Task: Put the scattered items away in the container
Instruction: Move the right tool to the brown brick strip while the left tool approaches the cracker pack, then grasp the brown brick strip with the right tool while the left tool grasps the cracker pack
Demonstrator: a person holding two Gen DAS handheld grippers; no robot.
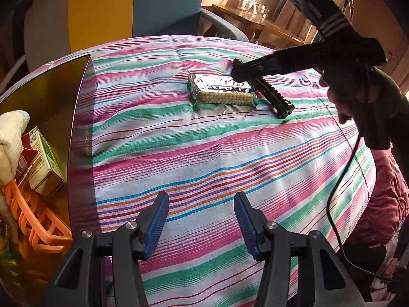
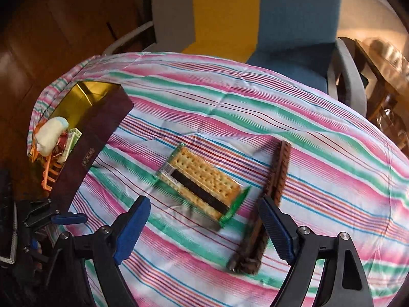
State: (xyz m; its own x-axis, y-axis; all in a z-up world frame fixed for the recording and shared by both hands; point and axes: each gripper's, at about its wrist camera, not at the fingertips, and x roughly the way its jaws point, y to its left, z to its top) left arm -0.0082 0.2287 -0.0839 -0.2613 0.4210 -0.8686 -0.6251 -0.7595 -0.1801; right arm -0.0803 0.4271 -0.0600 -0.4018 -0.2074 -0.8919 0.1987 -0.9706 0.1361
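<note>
A clear packet of crackers lies mid-table on the striped cloth. Just right of it lies a long brown studded bar. My right gripper hovers over the packet's near end with its jaws wide and not touching it; the bar runs under its right finger. Lower on the cloth, my left gripper is open over bare fabric with nothing in it. The container, a dark box with a gold lining, stands at the left edge.
Inside the box are a white glove, a green carton, a red packet and an orange plastic rack. A blue chair stands behind the table. A black cable hangs beside the person's red garment on the right.
</note>
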